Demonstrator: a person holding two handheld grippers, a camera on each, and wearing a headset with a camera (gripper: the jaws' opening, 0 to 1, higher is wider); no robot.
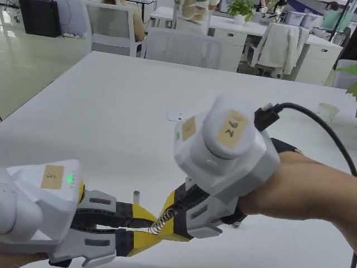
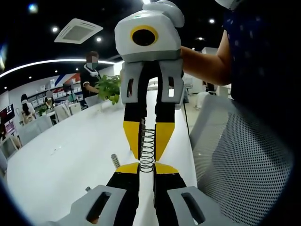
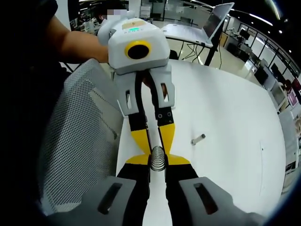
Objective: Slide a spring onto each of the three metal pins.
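Found spring (image 2: 147, 143) off the table (image 1: 111, 111), bridging two grippers set tip to tip, low in head view. Logged left gripper (image 2: 146, 169) with jaws narrow, pinched on one end of the spring. Logged right gripper (image 3: 158, 162) likewise narrow, with yellow fingers (image 2: 132, 134) flanking the coil on both sides and touching it. Saw the coil end-on, as a ring between own tips, in right gripper view. Judged both claws closed on the same spring, its axis in line with both grippers.

Spotted one pin (image 1: 136, 195) upright on the table, just beyond the left gripper's fingers and apart from the spring. Cannot tell, in left gripper view, a bare pin from a pin with a coil on.

Noted a green light (image 1: 70, 179) lit on the left gripper body. Noted a black cable (image 1: 312, 117) leaving the rear of the right gripper, above a forearm (image 1: 312, 190). Noted a mesh chair back (image 2: 235, 160) close beside the table edge in both gripper views.
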